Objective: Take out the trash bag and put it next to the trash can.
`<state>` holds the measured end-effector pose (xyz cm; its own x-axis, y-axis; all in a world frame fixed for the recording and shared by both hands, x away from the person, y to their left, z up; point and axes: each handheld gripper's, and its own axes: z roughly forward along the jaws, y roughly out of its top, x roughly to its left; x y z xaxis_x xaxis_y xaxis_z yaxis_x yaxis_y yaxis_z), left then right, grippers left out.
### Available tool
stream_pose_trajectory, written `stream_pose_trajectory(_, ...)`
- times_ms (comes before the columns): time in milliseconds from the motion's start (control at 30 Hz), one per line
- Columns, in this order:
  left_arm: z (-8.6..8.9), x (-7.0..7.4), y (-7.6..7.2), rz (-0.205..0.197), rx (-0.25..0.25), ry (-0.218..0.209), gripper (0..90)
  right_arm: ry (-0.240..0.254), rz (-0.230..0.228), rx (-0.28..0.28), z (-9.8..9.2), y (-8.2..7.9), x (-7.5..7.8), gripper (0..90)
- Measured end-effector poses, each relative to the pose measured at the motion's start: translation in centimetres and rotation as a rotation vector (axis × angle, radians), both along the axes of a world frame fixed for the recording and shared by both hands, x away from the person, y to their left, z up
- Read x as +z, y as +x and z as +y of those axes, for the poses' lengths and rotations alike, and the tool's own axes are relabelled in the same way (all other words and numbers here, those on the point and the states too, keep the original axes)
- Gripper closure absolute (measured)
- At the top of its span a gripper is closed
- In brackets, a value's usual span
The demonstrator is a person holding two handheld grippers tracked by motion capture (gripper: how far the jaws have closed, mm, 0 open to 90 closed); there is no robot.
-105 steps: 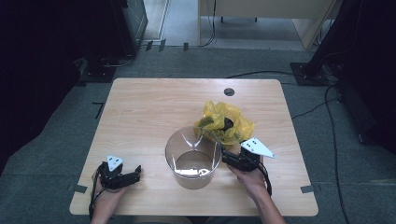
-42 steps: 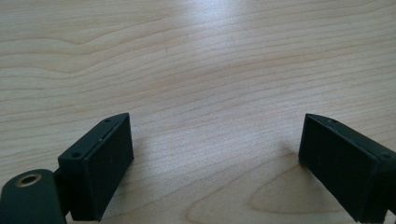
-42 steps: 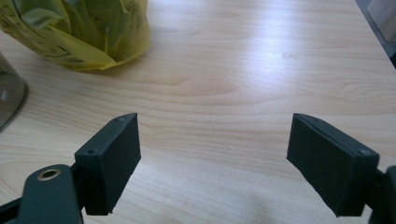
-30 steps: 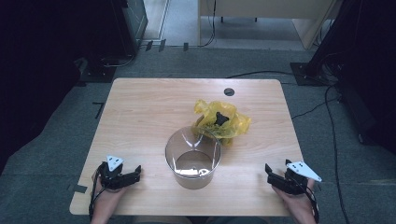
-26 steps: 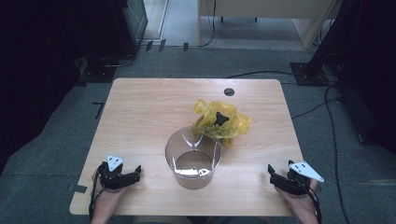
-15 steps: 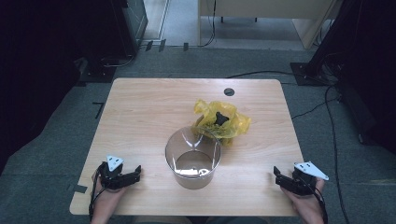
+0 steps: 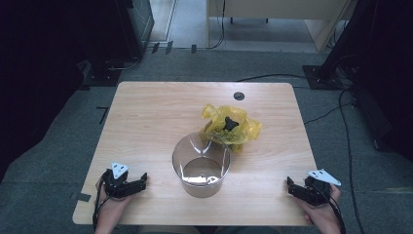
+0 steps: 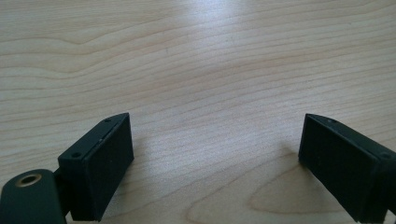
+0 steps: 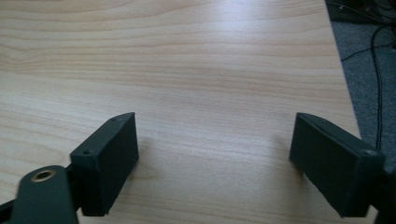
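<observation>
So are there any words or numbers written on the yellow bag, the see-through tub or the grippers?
None can be read. The yellow bag, the clear tub, the table and the left hand-held gripper and right hand-held gripper show no words, numbers or signs.

forearms cut off, bag (image 7: 233, 128) contents perhaps hidden

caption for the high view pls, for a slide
Both open grippers, left gripper and right gripper, rest at the table's near corners beside a clear container and yellow bag.
</observation>
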<state>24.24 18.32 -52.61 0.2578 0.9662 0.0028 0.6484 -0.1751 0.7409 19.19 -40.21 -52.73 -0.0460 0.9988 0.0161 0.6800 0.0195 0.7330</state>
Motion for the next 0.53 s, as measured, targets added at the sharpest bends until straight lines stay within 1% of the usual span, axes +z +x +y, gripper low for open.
stream_pose_trajectory(100,0.0,0.0,0.0,0.0,0.0,0.0,9.4,0.002,0.001,0.009,0.02,0.01,-0.04,13.8)
stream_pose_trajectory(533,-0.03,0.0,0.06,0.0,0.0,0.0,9.4,0.003,-0.006,0.004,0.03,-0.07,-0.09,13.8)
